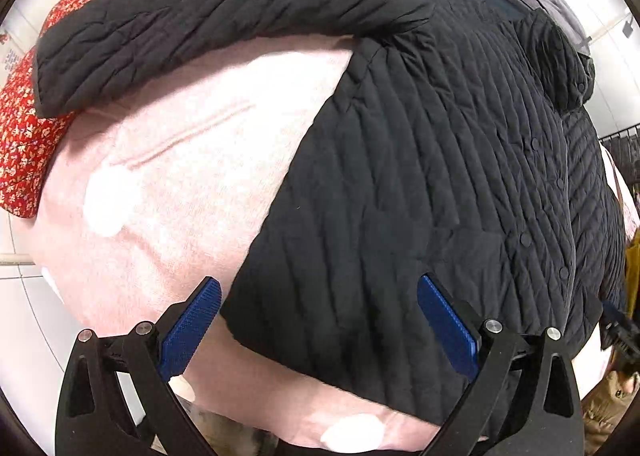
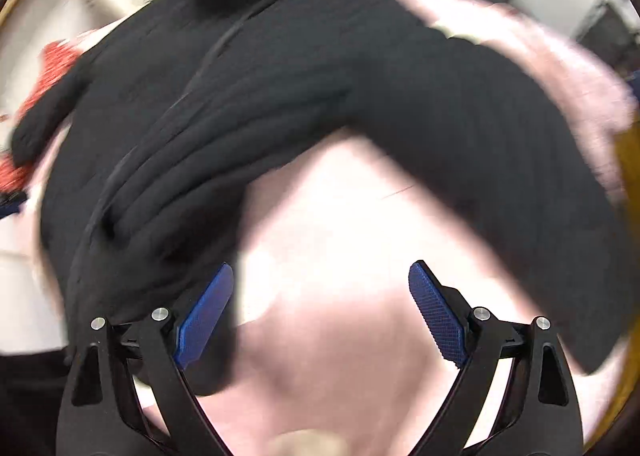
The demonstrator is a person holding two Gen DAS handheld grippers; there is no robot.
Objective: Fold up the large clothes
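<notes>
Jacket (image 1: 420, 176) spread flat on pink blanket (image 1: 168, 184)
Puffy, soft and light, it is best pinched at its hem corner, seen between the left gripper (image 1: 320, 328) fingers. Both grippers are held wide open, nothing gripped; the right gripper (image 2: 320, 316) is over blanket beside the sleeve.

Black quilted jacket (image 1: 420, 176) covers pink blanket (image 1: 180, 176); bare pink strips beside it passable.

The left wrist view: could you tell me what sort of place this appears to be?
Probably a home bedroom or laundry spot: a black quilted jacket spread on a pink blanket, with red floral fabric alongside.
</notes>
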